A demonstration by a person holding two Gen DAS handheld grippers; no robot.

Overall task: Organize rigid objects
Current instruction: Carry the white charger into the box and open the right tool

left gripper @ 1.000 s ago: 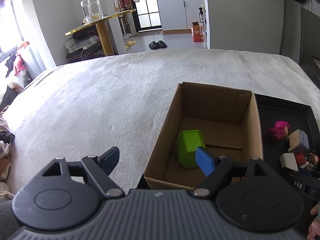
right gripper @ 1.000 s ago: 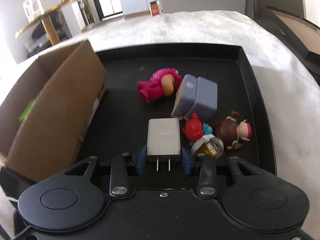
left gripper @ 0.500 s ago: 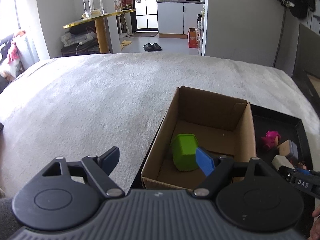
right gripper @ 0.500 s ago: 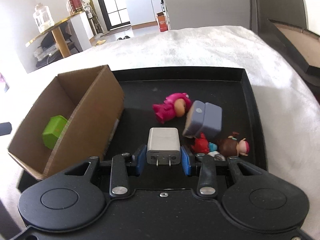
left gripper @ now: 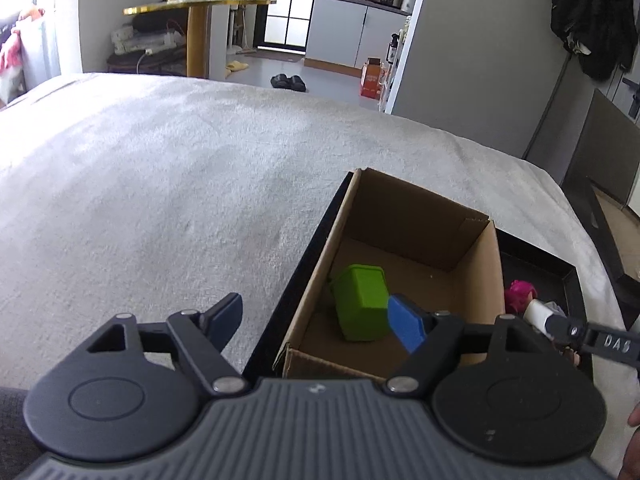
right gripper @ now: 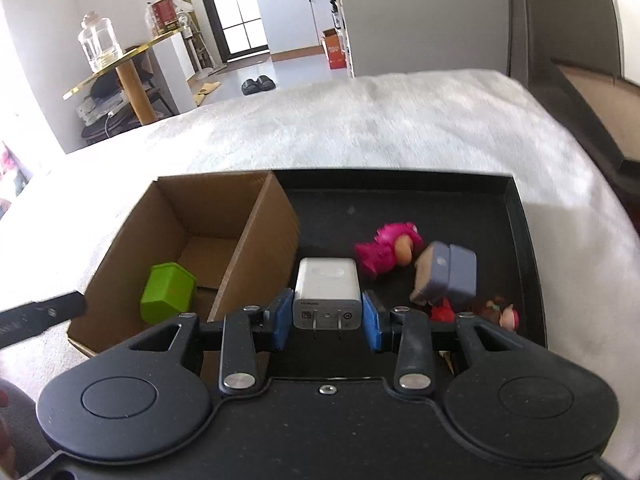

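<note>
My right gripper [right gripper: 326,314] is shut on a white plug charger [right gripper: 326,294] and holds it in the air above the black tray [right gripper: 520,216], just right of the cardboard box [right gripper: 256,224]. A green toy bin [right gripper: 168,298] lies inside the box; it also shows in the left wrist view [left gripper: 362,304]. A pink figure [right gripper: 386,248], a grey-blue block [right gripper: 448,276], a red figure [right gripper: 442,314] and a brown-haired figure [right gripper: 498,314] lie in the tray. My left gripper [left gripper: 316,322] is open and empty above the box's near left corner [left gripper: 292,356].
The box [left gripper: 496,264] and tray [left gripper: 570,280] sit on a white bedspread [left gripper: 180,184]. A gold side table with a glass jar [right gripper: 98,44] and a kitchen doorway are beyond the bed. A dark board [right gripper: 580,40] leans at the right.
My right gripper has lifted the charger off the tray and moved left toward the box. My left gripper has drifted slightly and stayed open.
</note>
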